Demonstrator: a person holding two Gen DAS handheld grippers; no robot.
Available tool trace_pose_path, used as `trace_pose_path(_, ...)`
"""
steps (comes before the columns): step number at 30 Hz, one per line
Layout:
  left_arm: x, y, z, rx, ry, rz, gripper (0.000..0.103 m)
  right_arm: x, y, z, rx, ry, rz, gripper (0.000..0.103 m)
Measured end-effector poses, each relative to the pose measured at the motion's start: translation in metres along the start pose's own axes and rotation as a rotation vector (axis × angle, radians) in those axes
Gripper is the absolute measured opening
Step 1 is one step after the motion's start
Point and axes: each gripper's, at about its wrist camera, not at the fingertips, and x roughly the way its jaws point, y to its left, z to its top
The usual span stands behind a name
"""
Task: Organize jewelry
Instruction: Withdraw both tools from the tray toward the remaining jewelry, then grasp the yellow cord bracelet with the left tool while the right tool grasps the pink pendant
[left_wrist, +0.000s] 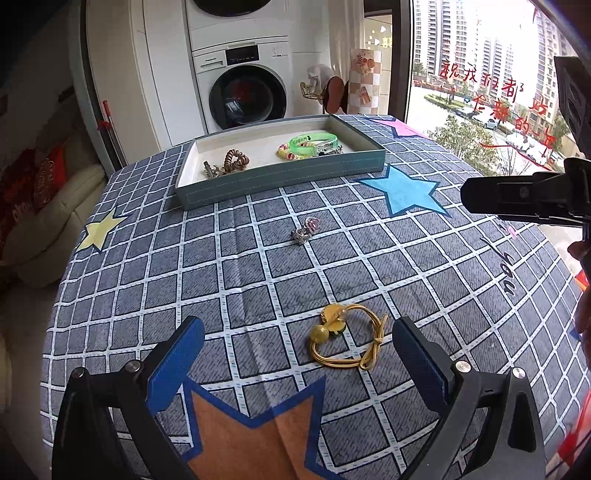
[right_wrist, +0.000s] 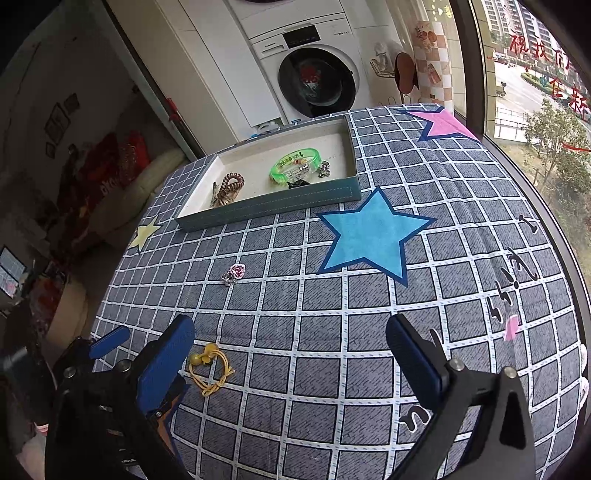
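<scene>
The left gripper (left_wrist: 295, 354), with blue-padded black fingers, hangs over the table with its jaws spread wide and nothing clamped; a yellow elastic hair tie with round yellow charms (left_wrist: 345, 341) lies flat on the cloth between the two pads, nearer the right-hand one and touching neither. The right gripper (right_wrist: 291, 347), of the same make, also stands fully released and empty, its fingers spread over bare cloth; in its own view the yellow hair tie (right_wrist: 208, 371) lies just beside its left finger, outside the gap, and part of the left gripper shows at the lower left edge. Both hover above a grey-blue checked tablecloth with white grid lines (left_wrist: 258, 280) printed with coloured stars: an orange star (left_wrist: 243, 435) under the left gripper, a light blue star (right_wrist: 373, 234) further out, a pale yellow one at the left edge and a pink one at the far corner. Near the middle of the cloth, well apart from both grippers, sits a small silver ring with a pink heart-shaped stone (left_wrist: 306, 229). Beyond it, at the far edge, rests a shallow rectangular teal tray with a cream lining (left_wrist: 280, 179), holding a brown spiral hair coil (left_wrist: 234, 159), a silver metal hair clip (left_wrist: 209, 170), a translucent green bangle (left_wrist: 314, 142) and a multicoloured bead bracelet (left_wrist: 290, 152). Behind the table stands a white front-loading washing machine (left_wrist: 251, 88).
</scene>
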Motion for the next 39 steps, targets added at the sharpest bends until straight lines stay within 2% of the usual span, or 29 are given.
trace_pose_path(9,0.022,-0.011,-0.004,0.005,0.049,0.002,0.103,-0.001,-0.013,-0.012,0.044,0.076,0.001,0.103)
trace_pose_path(14,0.027,-0.009,-0.001,0.000,0.054,0.006,0.103,-0.001,-0.012,-0.014,0.040,0.081,0.004,0.103)
trace_pose_path(20,0.025,0.010,0.001,-0.033,0.047,0.027,0.103,-0.004,-0.013,-0.012,0.043,0.071,0.018,0.103)
trace_pose_path(22,0.028,0.013,0.001,-0.028,0.067,0.023,0.095,-0.002,-0.013,-0.010,0.045,0.075,0.020,0.103)
trace_pose_path(24,0.030,0.012,0.000,-0.020,0.074,0.022,0.094,0.001,-0.013,-0.009,0.045,0.082,0.019,0.103)
trace_pose_path(27,0.035,0.005,-0.001,0.009,0.092,0.013,0.083,0.008,-0.010,-0.006,0.046,0.096,0.021,0.103)
trace_pose_path(32,0.037,-0.004,-0.004,0.032,0.086,-0.008,0.076,0.024,-0.001,0.001,0.029,0.124,0.014,0.103)
trace_pose_path(33,0.036,-0.005,-0.004,0.030,0.084,-0.021,0.070,0.028,0.001,0.002,0.027,0.130,0.015,0.103)
trace_pose_path(35,0.036,-0.006,-0.004,0.024,0.079,-0.031,0.065,0.035,0.004,0.005,0.026,0.140,0.016,0.103)
trace_pose_path(37,0.035,-0.007,-0.004,0.018,0.069,-0.057,0.044,0.043,0.007,0.007,0.023,0.149,0.017,0.103)
trace_pose_path(38,0.035,-0.009,-0.005,0.018,0.065,-0.059,0.041,0.046,0.008,0.008,0.021,0.154,0.017,0.103)
trace_pose_path(39,0.034,-0.010,-0.005,0.023,0.060,-0.055,0.032,0.049,0.010,0.009,0.019,0.158,0.017,0.103)
